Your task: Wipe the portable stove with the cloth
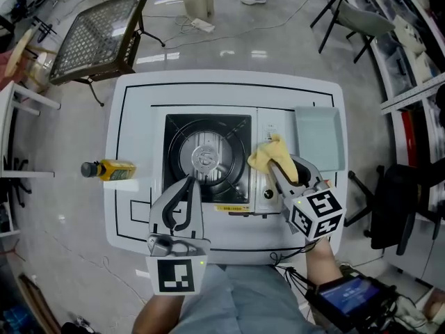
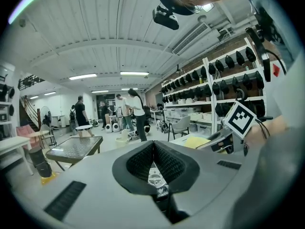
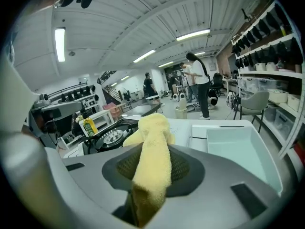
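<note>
**A:** Where is the yellow cloth [image 1: 268, 154]?

**B:** It is over the right side of the stove [image 1: 208, 160], just beside the round burner [image 1: 206, 157]. I cannot tell if it touches the stove.

**A:** What has hold of it?

**B:** The right gripper [image 1: 279, 171]. Its two jaws are partly closed and squeeze the cloth in the middle. One end pokes out past the tips toward the stove. The other end hangs back between the jaws.

**A:** And the other one?

**B:** The left gripper [image 1: 188, 184] is at the front left of the stove. It points at the burner. Its jaws are closed so the tips meet, and it holds nothing. It is apart from the cloth.

**A:** What else is near the stove?

**B:** A pale blue tray [image 1: 320, 136] sits just to the right of the stove. A yellow bottle [image 1: 111, 169] lies on its side to the left of the stove. They are all on a white table [image 1: 229, 81].
</note>
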`<state>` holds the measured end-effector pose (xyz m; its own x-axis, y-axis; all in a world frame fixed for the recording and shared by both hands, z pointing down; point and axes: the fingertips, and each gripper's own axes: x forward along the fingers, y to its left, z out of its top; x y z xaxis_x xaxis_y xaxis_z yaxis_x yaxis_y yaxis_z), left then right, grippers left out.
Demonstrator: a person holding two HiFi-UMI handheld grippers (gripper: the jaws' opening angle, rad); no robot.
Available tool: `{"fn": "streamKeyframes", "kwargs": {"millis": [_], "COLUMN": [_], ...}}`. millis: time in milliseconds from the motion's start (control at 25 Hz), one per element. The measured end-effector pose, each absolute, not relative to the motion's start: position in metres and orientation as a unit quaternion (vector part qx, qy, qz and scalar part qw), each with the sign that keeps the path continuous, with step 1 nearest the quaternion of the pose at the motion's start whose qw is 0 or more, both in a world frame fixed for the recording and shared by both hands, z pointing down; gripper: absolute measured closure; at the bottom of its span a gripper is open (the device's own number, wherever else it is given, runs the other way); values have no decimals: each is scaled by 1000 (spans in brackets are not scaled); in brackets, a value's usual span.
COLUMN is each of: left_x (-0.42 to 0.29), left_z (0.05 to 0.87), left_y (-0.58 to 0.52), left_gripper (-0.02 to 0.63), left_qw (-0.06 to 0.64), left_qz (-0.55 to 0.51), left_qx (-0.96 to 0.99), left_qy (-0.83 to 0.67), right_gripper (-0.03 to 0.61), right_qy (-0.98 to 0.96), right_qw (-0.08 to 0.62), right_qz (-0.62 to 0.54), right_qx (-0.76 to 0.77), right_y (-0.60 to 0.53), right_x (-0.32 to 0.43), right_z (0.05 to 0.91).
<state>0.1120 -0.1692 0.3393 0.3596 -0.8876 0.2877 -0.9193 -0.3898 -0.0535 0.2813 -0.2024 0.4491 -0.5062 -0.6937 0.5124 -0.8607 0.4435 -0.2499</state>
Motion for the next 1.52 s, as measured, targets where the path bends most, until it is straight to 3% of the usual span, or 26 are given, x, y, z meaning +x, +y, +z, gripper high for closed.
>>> {"fn": "streamKeyframes", "kwargs": {"millis": [960,1240,1520], "left_x": [53,40,38], "left_z": [369,355,344], "left_y": [-223,-217,-208], "left_gripper": [595,595,595], "left_qw": [83,79,74], "left_qz": [154,140,118], "left_qx": [801,789,787], "left_qy": [-573,-593,-601], "right_gripper": [446,446,446], "right_qy": [-820,-823,-830], "right_qw": [181,194,258], "right_qz": [206,146,83], "right_qx": [503,513,488], "right_y": [-338,-364,-352], "right_x": [288,290,290], "right_z": [453,416,396]}}
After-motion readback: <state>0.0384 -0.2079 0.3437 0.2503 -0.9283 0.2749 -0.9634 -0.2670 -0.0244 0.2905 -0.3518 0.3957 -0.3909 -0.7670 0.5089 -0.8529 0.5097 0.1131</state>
